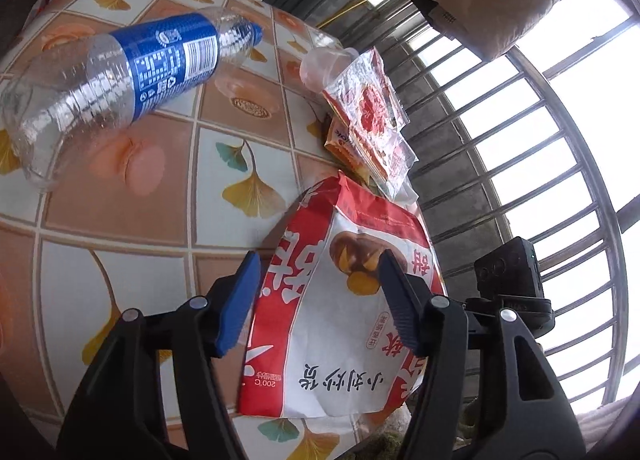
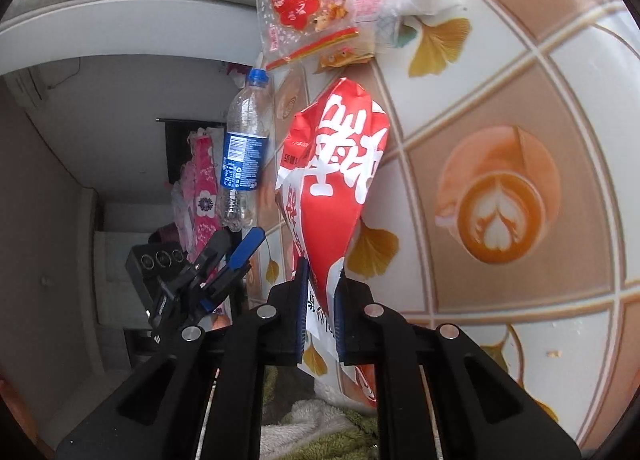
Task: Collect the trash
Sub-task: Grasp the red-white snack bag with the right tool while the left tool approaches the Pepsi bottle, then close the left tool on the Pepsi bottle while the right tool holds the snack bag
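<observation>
A red and white paper snack bag lies at the table's edge. My left gripper is open, its fingers to either side above the bag. My right gripper is shut on the bag's lower end. The left gripper also shows in the right wrist view, beside the bag. An empty plastic bottle with a blue label lies on the table; it also shows in the right wrist view. Clear red-printed wrappers lie beyond the bag, and they show in the right wrist view.
The table has a cloth printed with tiles, leaves and coffee cups. A clear plastic cup lies on its side past the wrappers. Window bars stand just beyond the table edge. A towel lies below the edge.
</observation>
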### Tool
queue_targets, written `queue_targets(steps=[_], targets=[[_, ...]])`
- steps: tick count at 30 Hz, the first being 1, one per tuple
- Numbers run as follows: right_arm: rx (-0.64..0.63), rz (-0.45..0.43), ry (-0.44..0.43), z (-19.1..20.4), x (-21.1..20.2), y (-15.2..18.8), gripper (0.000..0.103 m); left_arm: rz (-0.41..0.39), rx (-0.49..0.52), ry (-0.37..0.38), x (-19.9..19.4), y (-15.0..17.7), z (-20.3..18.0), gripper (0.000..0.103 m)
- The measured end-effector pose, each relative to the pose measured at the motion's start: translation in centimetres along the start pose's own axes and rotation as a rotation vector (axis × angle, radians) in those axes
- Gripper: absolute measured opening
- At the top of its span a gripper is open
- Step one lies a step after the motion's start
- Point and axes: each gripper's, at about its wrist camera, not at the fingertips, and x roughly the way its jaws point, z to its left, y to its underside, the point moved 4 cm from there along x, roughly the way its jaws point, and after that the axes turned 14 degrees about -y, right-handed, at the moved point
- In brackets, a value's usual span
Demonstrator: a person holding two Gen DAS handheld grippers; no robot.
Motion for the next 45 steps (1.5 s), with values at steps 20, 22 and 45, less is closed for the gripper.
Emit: queue_targets(steps=[20,22,45], targets=[[-0.046,-0.089,0.012,0.6,-3.7,0.3,0.018,-0.35,0.182,-0.445,-7.6,-7.5,2.6,0.076],[-0.041,-0.089,0.009,0.5,-4.1,0.5,0.018,-0.32,0.193,-0.504,-7.1,-9.2,4.0,0.076],[-0.049,-0.11,0.019,0.7,-4.4,0.7,0.018,0.019,0.307,-0.609,3.0,-12.9,3.7,0.066]])
